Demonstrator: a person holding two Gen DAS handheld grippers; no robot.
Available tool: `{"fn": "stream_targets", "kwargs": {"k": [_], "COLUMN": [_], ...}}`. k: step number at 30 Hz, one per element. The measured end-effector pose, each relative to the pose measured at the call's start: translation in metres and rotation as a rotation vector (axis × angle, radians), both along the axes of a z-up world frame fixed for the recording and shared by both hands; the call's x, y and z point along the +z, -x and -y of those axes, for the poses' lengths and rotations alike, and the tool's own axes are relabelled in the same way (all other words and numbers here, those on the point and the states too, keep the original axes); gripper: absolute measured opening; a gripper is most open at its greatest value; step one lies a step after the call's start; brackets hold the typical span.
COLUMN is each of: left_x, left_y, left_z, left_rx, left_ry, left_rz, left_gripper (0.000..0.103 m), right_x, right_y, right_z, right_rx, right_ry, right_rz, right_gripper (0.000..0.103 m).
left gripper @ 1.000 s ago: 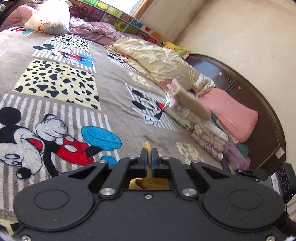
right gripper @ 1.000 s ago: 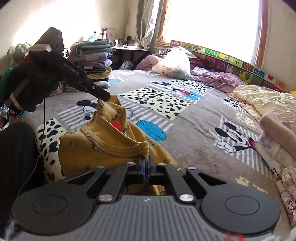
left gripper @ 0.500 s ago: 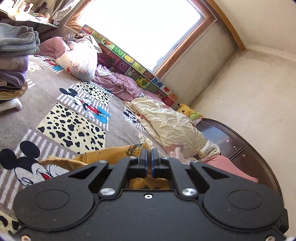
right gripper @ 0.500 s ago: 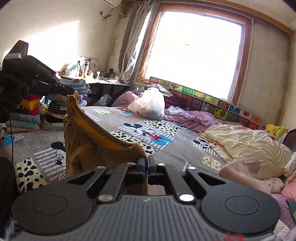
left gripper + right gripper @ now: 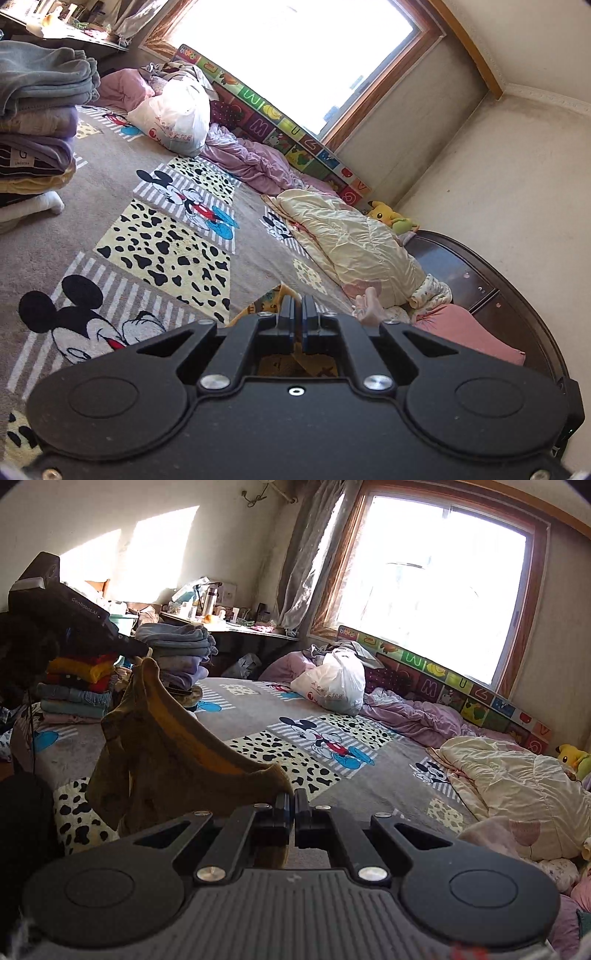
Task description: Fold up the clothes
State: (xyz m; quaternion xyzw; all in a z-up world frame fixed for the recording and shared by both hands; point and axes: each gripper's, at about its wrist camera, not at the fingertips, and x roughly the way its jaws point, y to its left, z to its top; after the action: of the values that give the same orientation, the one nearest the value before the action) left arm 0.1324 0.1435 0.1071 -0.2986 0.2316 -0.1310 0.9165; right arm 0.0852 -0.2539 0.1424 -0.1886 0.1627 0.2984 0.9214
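My right gripper [image 5: 294, 805] is clamped on one edge of the mustard-yellow garment [image 5: 166, 760]; its jaws are pressed together with fabric pinched between them. My left gripper [image 5: 298, 314] is likewise closed on the garment, with yellow cloth showing at and beneath its fingers. In the right wrist view, the left gripper [image 5: 136, 650] holds the opposite end higher, so the garment hangs between both tools as a sagging span, lifted above the patterned blanket [image 5: 332, 709] on the bed.

Step in hand, as I judge it: the garment is held aloft by two points for spreading or aligning before a fold. How many folds it already carries cannot be determined; the cloth hangs bunched.

The next move calls for equal tension on both grips, a level top edge, and a controlled lowering onto a bare part of the blanket, clear of the stacked folded clothes [image 5: 177, 653] and the cream quilt [image 5: 509, 779].
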Motion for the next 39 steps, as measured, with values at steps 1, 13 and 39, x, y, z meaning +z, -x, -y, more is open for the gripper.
{"fn": "stream_targets", "kwargs": {"k": [1, 13, 39], "left_x": [-0.004, 0.025, -0.211], "left_y": [-0.016, -0.038, 0.030], "left_z": [0.002, 0.003, 0.000], "left_rx": [0.010, -0.013, 0.063], "left_ry": [-0.017, -0.001, 0.030], "left_rz": [-0.017, 0.260, -0.292], "left_gripper": [0.002, 0.001, 0.012], "right_x": [-0.002, 0.026, -0.260], "right_y": [-0.013, -0.067, 0.022], "right_z": [-0.005, -0.026, -0.053], "right_rx": [-0.007, -0.262, -0.020], "right_ry": [0.008, -0.080, 0.359], "right_rz": [-0.011, 0.444, -0.127], "right_gripper": [0.003, 0.002, 0.001]}}
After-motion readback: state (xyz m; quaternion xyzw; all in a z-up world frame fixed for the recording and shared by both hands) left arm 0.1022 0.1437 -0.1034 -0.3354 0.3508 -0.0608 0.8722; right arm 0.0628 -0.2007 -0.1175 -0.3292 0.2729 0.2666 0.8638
